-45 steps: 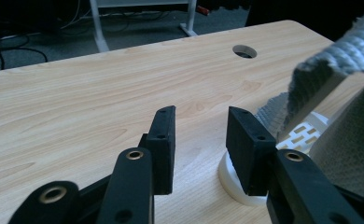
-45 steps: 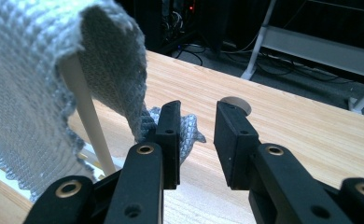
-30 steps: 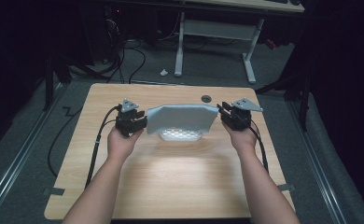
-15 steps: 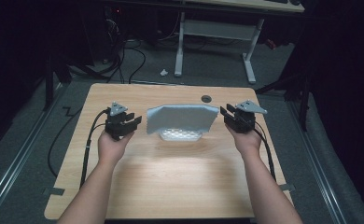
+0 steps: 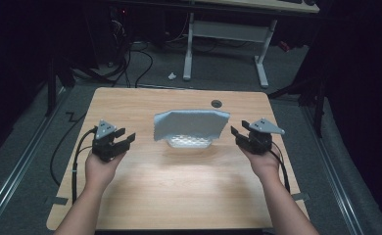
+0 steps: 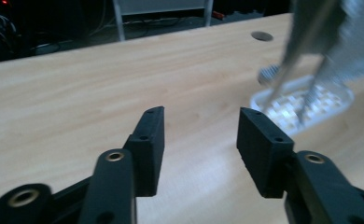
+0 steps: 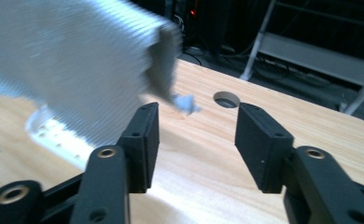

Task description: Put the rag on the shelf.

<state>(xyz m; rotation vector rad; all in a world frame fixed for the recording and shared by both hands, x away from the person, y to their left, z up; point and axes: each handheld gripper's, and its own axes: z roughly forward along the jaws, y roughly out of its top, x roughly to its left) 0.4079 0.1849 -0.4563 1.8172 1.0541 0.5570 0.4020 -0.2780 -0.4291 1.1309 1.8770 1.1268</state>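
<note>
A light blue cloth (image 5: pixel 191 125) hangs spread above a white ribbed tray (image 5: pixel 189 142) at the table's middle, blurred in both gripper views. My left gripper (image 5: pixel 125 137) is off to the cloth's left, well apart from it. Its jaws have just been opening and nothing is between them (image 6: pixel 201 126); the cloth (image 6: pixel 353 32) and tray (image 6: pixel 306 100) lie farther off at the right. My right gripper (image 5: pixel 236 135) stands just right of the cloth. Its jaws have also just been opening and are empty (image 7: pixel 196 126), with the cloth (image 7: pixel 77 60) close at the left.
The wooden table (image 5: pixel 130 103) has a round cable hole (image 5: pixel 216 104) behind the cloth. Black cables trail off its left edge. A white desk frame (image 5: pixel 257 54) stands on the floor beyond the table.
Both grippers have let go of the cloth's ends and moved outward, the left one farther. Their jaws stand wider. The cloth stays over the tray, its edges drooping.
</note>
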